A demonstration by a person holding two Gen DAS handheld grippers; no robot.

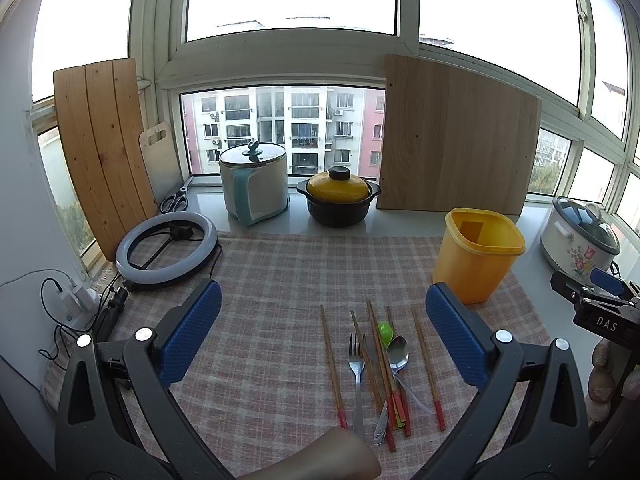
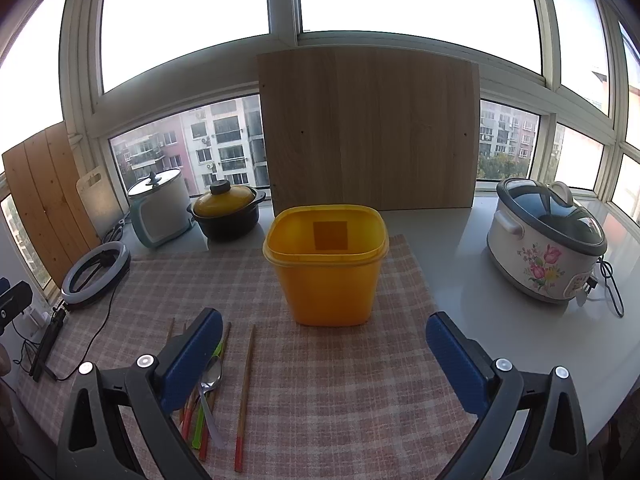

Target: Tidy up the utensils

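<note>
- Hovering over the checked cloth (image 1: pixel 260 288), both claws are held released, nothing between their pads; no utensil has been lifted.
- Left claw (image 1: pixel 322 332) is aimed at the utensils: chopsticks (image 1: pixel 332 364), fork (image 1: pixel 356 364), spoon (image 1: pixel 398 354) and a knife, heaped loosely near the desk's front edge.
- Right claw (image 2: pixel 324 354) is faced at the bin (image 2: pixel 326 264), set upright and empty behind them, likely as their holder.

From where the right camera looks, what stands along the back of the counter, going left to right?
Pine plank board → small white cutting board → white pot with glass lid → black casserole with yellow lid → large wooden board → floral rice cooker.
</note>
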